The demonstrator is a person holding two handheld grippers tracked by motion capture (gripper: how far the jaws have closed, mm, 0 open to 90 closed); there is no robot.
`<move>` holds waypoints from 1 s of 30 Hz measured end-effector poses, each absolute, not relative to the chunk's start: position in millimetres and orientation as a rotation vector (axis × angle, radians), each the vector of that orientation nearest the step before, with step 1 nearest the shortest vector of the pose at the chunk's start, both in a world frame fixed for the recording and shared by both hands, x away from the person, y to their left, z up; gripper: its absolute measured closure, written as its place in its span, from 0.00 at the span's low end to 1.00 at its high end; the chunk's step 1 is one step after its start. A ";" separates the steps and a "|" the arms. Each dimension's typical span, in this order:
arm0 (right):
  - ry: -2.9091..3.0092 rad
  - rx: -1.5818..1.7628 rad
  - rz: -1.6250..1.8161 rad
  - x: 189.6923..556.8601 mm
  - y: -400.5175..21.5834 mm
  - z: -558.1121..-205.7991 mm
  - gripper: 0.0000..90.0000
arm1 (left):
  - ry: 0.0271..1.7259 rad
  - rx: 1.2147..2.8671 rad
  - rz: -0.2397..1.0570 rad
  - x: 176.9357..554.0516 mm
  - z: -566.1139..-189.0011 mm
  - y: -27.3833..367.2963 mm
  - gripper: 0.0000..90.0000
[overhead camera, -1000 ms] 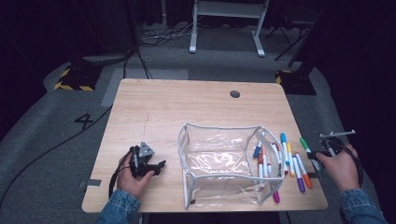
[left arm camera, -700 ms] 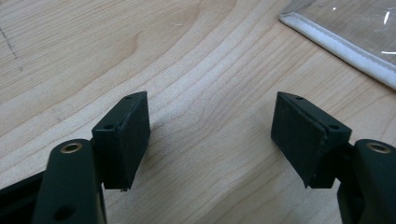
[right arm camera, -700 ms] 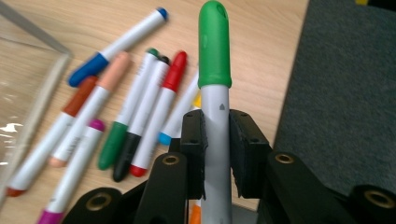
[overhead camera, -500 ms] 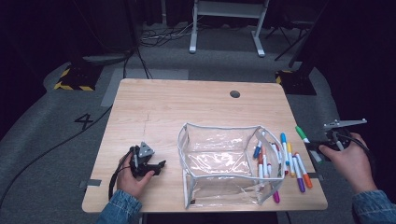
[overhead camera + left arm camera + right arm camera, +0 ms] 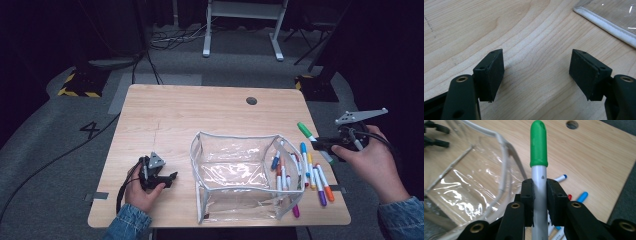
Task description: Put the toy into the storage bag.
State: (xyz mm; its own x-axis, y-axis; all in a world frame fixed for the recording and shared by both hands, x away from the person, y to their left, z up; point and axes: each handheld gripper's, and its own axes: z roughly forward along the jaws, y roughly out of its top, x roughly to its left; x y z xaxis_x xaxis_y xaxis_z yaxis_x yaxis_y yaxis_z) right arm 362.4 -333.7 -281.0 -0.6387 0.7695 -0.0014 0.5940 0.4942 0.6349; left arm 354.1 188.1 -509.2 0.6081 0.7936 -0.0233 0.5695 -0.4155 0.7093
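A light wooden table (image 5: 200, 120) with visible grain is carrying everything, standing on grey carpet (image 5: 60, 150) in a room whose edges are falling away into darkness. A round cable hole (image 5: 251, 100) is sitting near the table's far edge, and a piece of grey tape (image 5: 96, 196) is sticking out at its near left corner. On the floor to the left a painted number four (image 5: 91, 130) is showing, with a yellow-and-black striped block (image 5: 77, 85) beyond it, dark cables (image 5: 165, 40) running across the carpet, and the white legs of a stand (image 5: 242, 30) rising at the far side. A clear plastic pouch (image 5: 240, 175) with pale piping is standing open in the near middle of the table, and a scatter of coloured markers (image 5: 310, 170) is lying just beside it on the right. The right gripper (image 5: 322, 145) is hanging in the air over the table's right edge, its jaws clamped on a green-capped marker (image 5: 539, 145); in the right gripper view the marker's white barrel is sitting between the two pads with the green cap pointing away, above the pouch's rim. The left gripper (image 5: 170, 178) is resting low at the near left of the table, well apart from the pouch, its jaws standing wide apart with bare wood between them.
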 end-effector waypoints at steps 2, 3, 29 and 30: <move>2.481 1.113 0.886 359.5 -324.0 -274.7 0.85 | 1.069 2.140 0.415 354.1 -509.2 188.1 0.32; 2.487 1.098 0.891 358.5 -320.3 -272.7 0.85 | 1.069 2.140 0.415 354.1 -509.2 188.1 0.32; 2.806 0.703 0.822 353.0 -208.3 -273.1 0.85 | 1.053 2.145 0.417 355.9 -509.1 188.7 0.31; 2.818 0.695 0.815 353.7 -205.1 -275.3 0.85 | 1.053 2.144 0.418 355.9 -509.2 188.7 0.31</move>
